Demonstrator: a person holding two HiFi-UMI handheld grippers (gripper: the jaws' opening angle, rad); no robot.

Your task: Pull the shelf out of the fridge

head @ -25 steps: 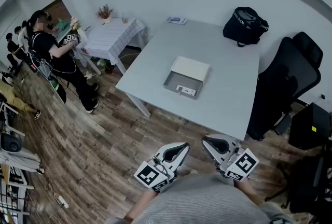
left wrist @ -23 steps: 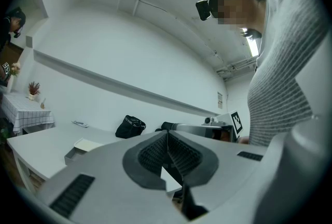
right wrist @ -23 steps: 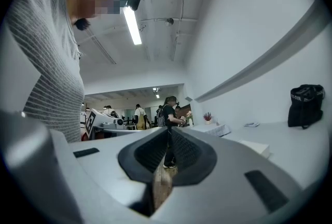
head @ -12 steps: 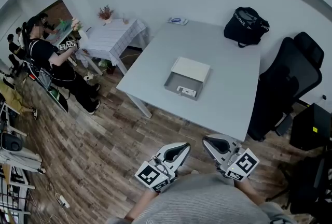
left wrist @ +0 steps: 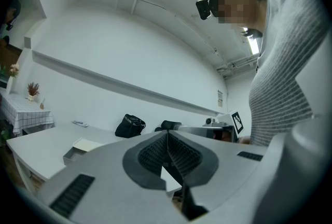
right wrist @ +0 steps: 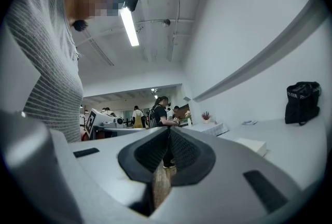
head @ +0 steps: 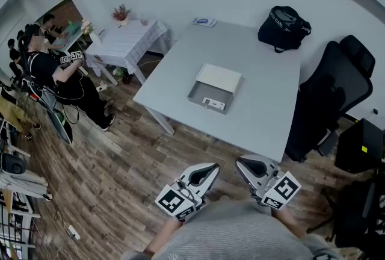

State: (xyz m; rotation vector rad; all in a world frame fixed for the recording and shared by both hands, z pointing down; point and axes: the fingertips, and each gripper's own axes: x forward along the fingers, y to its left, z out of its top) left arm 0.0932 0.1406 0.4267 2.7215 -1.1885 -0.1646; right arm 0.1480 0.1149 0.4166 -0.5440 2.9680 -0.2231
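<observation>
Both tongs, left gripper (head: 211, 170) and right gripper (head: 240, 164), are closed and empty, well apart from the small white fridge (head: 220, 79) at the middle of the tabletop (head: 264, 66). Better to step closer, open one, and approach its shelf (head: 206, 98) squarely.

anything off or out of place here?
Nothing spilled or damaged. One oddity: the grey tray already seems to jut out of the white box on the table, with nobody at it. The left hand-held gripper and right hand-held gripper are shut, empty, short of the table.
</observation>
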